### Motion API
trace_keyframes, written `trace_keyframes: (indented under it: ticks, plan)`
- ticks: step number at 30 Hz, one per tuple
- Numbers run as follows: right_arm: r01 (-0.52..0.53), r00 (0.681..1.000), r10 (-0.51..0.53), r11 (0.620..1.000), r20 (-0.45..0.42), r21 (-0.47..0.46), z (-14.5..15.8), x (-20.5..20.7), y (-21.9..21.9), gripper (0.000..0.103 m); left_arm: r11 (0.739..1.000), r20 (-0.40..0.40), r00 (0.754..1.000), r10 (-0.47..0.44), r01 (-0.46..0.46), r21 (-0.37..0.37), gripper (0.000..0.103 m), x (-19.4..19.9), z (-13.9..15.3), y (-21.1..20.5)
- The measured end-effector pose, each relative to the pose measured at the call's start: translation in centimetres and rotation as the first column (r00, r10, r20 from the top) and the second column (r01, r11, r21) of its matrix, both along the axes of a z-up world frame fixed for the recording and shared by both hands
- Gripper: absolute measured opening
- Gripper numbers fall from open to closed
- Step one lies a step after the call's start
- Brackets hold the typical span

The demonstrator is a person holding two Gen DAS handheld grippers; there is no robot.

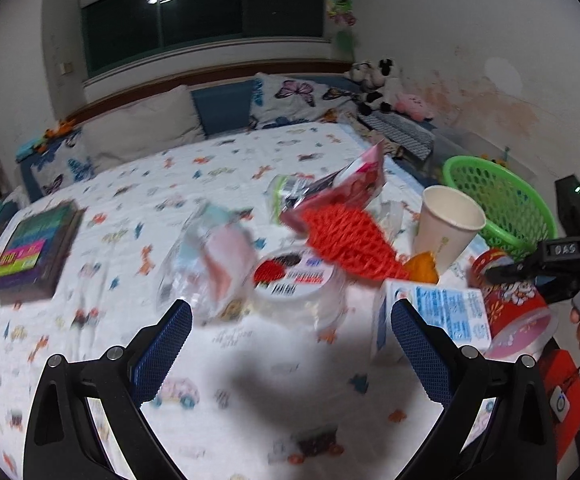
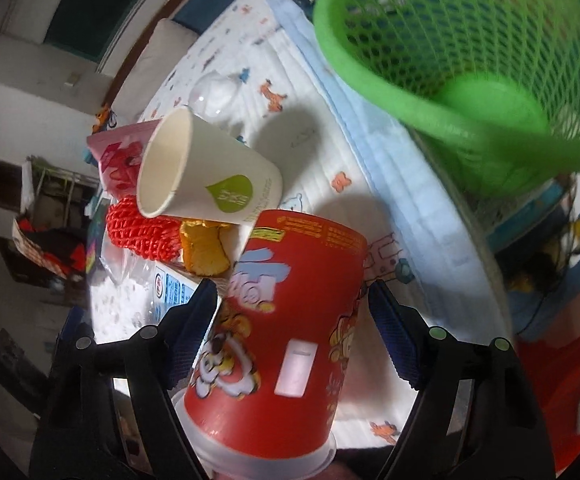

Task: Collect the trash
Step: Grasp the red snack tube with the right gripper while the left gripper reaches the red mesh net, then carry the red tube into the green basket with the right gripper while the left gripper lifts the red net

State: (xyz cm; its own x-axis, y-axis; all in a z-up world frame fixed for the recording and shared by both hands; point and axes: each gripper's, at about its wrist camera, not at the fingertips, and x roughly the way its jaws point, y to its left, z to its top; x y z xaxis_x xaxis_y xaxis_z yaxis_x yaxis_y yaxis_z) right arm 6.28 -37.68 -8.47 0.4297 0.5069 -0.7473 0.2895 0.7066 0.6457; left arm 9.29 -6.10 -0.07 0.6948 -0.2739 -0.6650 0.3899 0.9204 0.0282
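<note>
On the patterned bedspread (image 1: pixel 89 360) lies one heap of trash: one white paper cup (image 2: pixel 209 172) with a green leaf logo, one red foam net (image 1: pixel 350 240), one blue-printed carton (image 1: pixel 446 312), one clear tub (image 1: pixel 302 284) with an unreadable barcode label. One green basket (image 2: pixel 470 52) stands beside it. The right gripper (image 2: pixel 292 336) straddles one red cartoon-printed cup (image 2: pixel 285 340), jaws part-closed, the left pad touching, the right one just clear. The left gripper (image 1: pixel 290 356) gapes wide, empty.

Black tool (image 1: pixel 290 344), seemingly blue-padded fingers (image 1: pixel 161 352)
</note>
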Motion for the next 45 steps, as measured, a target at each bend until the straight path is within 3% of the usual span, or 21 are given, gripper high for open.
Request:
trace_keyframes:
  ticks: [3,7,14,17,22,24,30,38,45]
  plan:
    - [-0.002,1.0,0.001,0.999,0.01,0.032,0.1,-0.2,-0.2,0.071,0.999,-0.026,0.999,-0.039,0.039,-0.012,0.097,1.5,-0.1,-0.8]
    - [-0.007,0.999,0.007,1.0,0.049,0.001,1.0,-0.7,-0.3,0.071,0.997,-0.083,0.995,-0.062,0.059,-0.042,0.097,3.8,-0.7,-1.6]
    - [0.015,0.969,0.047,0.969,0.244,-0.246,6.2,-3.2,1.3,0.069,0.993,-0.157,0.983,-0.099,0.086,-0.085,0.094,7.1,-1.8,-3.7]
    - [0.034,0.948,0.071,0.946,0.31,-0.322,7.9,-4.2,2.1,0.069,0.994,-0.166,0.981,-0.098,0.09,-0.058,0.078,8.0,-2.5,-4.5]
    - [0.077,0.914,0.112,0.896,0.391,-0.438,10.0,-5.2,3.0,0.068,0.991,-0.199,0.973,-0.114,0.097,-0.095,0.059,8.8,-3.2,-4.4]
    - [0.085,0.907,0.122,0.885,0.403,-0.458,10.6,-5.0,3.2,0.068,0.985,-0.208,0.968,-0.144,0.12,-0.121,0.045,8.8,-3.2,-4.4]
    - [0.126,0.897,0.096,0.88,0.431,-0.458,11.5,-3.8,2.3,0.067,0.982,-0.185,0.969,-0.165,0.144,-0.125,0.029,8.4,-2.8,-4.4]
    - [0.227,0.879,0.024,0.858,0.477,-0.461,13.4,-3.3,-1.3,0.067,0.976,-0.14,0.974,-0.18,0.16,-0.145,0.026,6.6,-0.1,-3.0]
    - [0.347,0.876,-0.065,0.773,0.478,-0.531,13.2,-1.6,-5.4,0.067,0.958,-0.081,0.967,-0.243,0.226,-0.174,0.026,4.6,3.8,-2.9]
